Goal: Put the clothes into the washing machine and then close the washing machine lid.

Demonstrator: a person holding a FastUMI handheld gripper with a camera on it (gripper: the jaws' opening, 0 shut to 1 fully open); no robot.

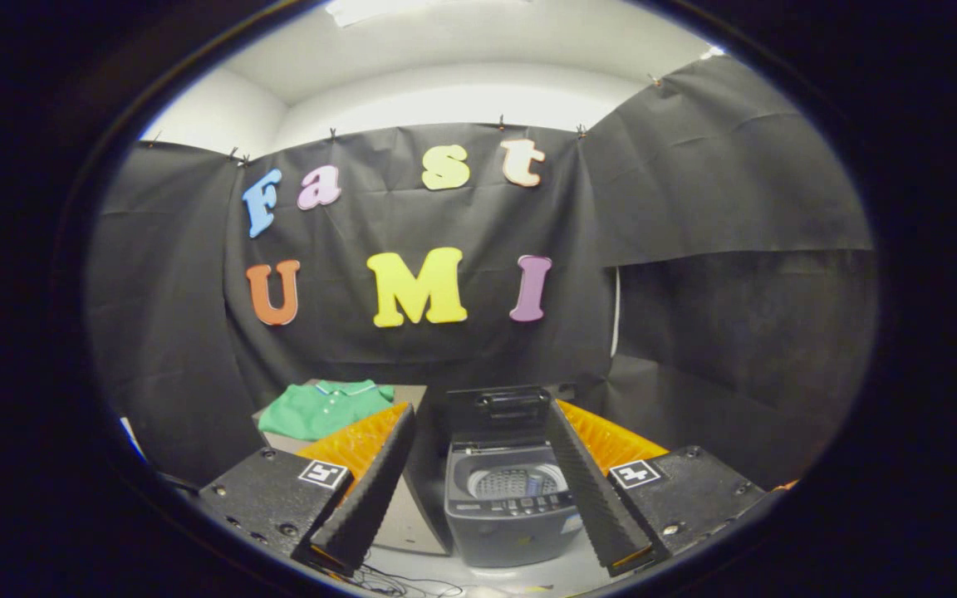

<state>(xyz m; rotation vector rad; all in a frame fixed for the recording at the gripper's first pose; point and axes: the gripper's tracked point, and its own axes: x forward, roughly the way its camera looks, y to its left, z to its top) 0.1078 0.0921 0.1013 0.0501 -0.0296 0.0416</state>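
Here the gripper [478,490] holds its jaws apart and empty, the green polo shirt [325,409] lying far-left beyond them, the open washing machine [512,498] between.

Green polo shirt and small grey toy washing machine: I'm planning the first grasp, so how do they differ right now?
The green polo shirt lies flat, beyond the open hand-held gripper's left finger; the small grey toy washing machine stands upright between the fingers, lid raised. Both sit on the table.

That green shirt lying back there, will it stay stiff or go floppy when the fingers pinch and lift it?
The green shirt lies flat and soft with a folded collar, so it will probably droop. It looks light, and may drag or snag before reaching the washing machine. The gripper is open, well short of it.
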